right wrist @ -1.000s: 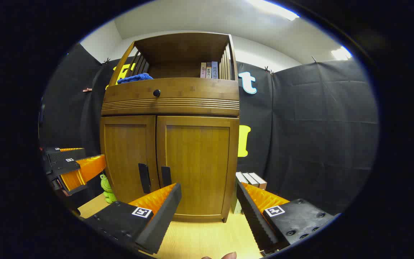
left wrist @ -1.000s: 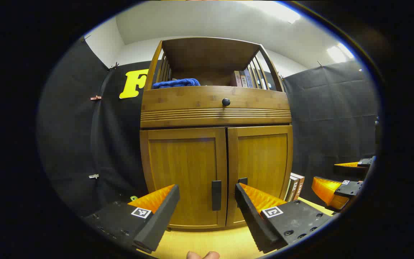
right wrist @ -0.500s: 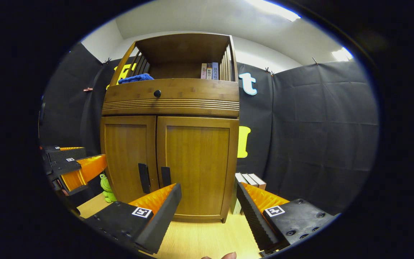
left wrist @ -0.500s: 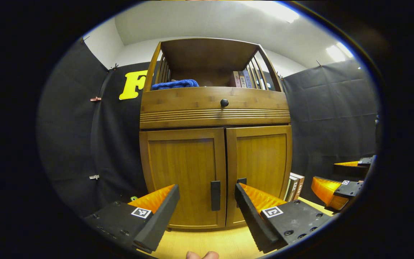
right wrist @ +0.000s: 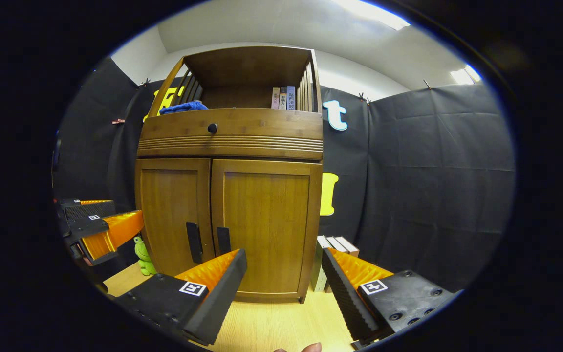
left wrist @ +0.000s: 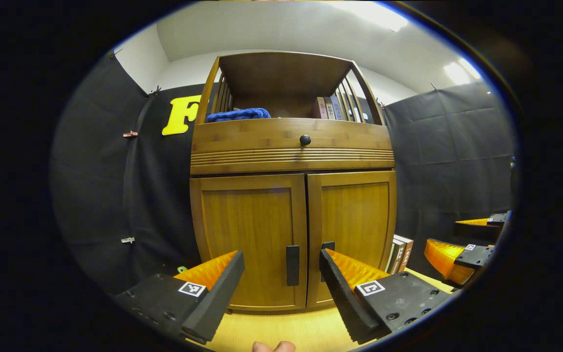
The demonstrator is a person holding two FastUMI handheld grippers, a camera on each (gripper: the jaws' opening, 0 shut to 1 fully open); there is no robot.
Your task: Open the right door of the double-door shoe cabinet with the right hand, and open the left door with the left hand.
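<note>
Doors of brown wooden double-door shoe cabinet [right wrist: 230, 195] both closed; left gripper [left wrist: 281, 288] & right gripper [right wrist: 284, 288] spread wide, empty, short of black bar handles [right wrist: 223, 239] — close together, risk grabbing wrong one

From my left gripper view I look low and straight at the shoe cabinet [left wrist: 293, 195], near its doors; my right gripper view faces it from further right, angled leftward. Both share the cabinet front and wooden floor [right wrist: 271, 322].
</note>
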